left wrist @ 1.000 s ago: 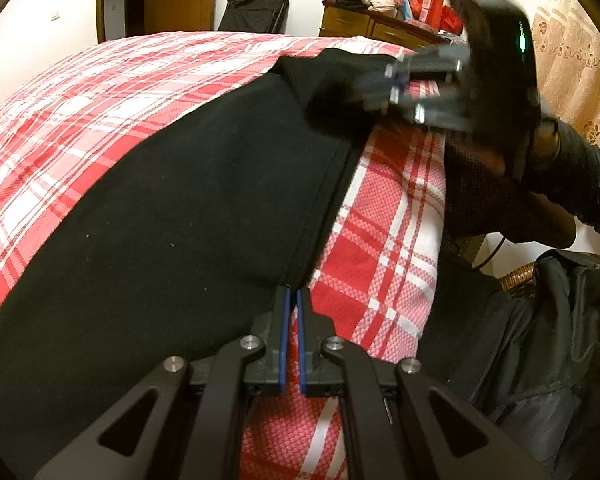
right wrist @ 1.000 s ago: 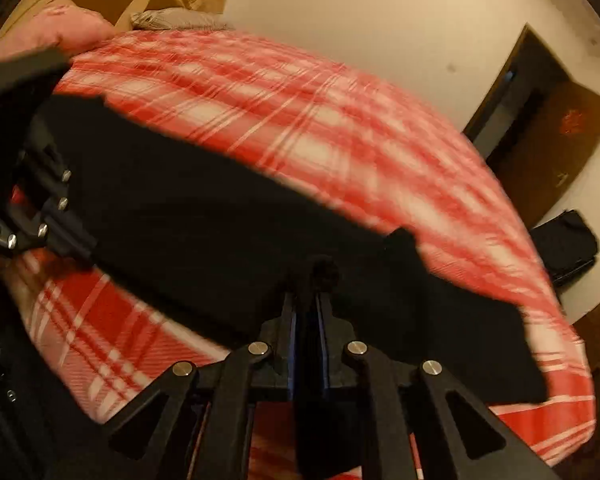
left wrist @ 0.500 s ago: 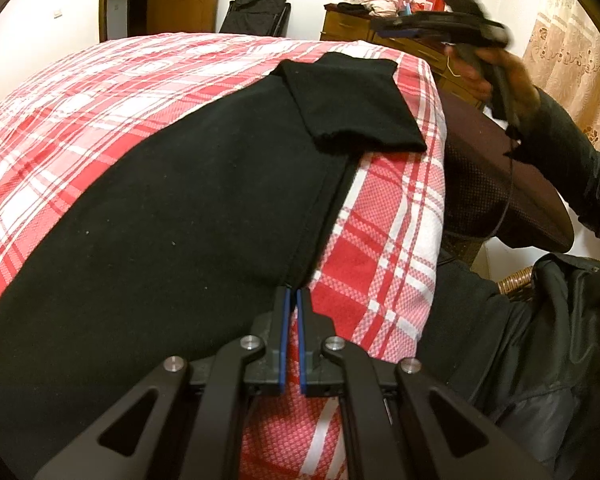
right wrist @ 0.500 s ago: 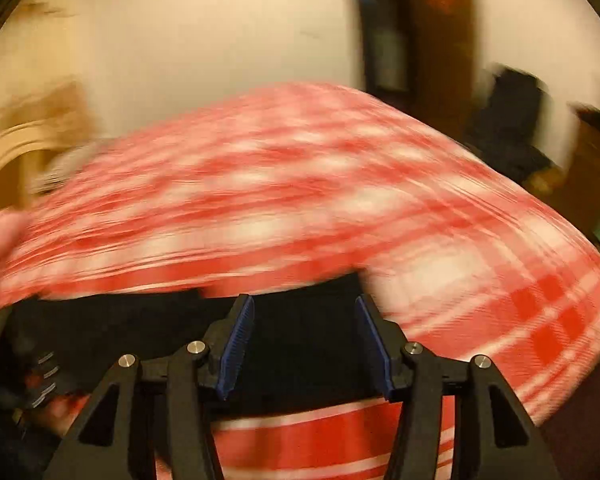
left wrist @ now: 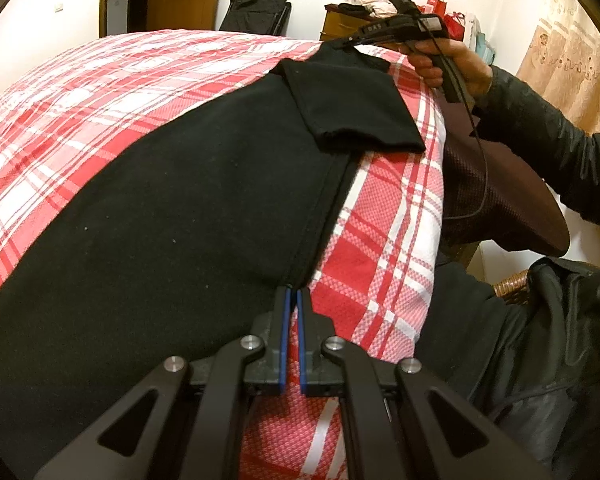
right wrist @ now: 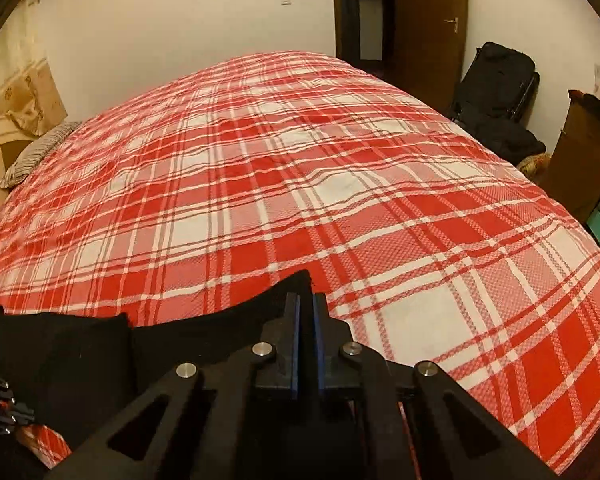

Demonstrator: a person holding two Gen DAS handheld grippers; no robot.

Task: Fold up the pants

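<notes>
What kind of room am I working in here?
Most likely a home bedroom: the black pants lie on a bed with a red plaid cover, a pillow sits by its headboard, and a wooden dresser stands against the wall.

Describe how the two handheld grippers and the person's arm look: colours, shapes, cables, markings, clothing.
Both the left gripper and the right gripper are black, with cut-out linkage arms, silver pivot bolts and blue-padded fingers. In the left wrist view the right one shows a small green light, a white label and a thin black cable. The arm wears a dark sleeve.
</notes>
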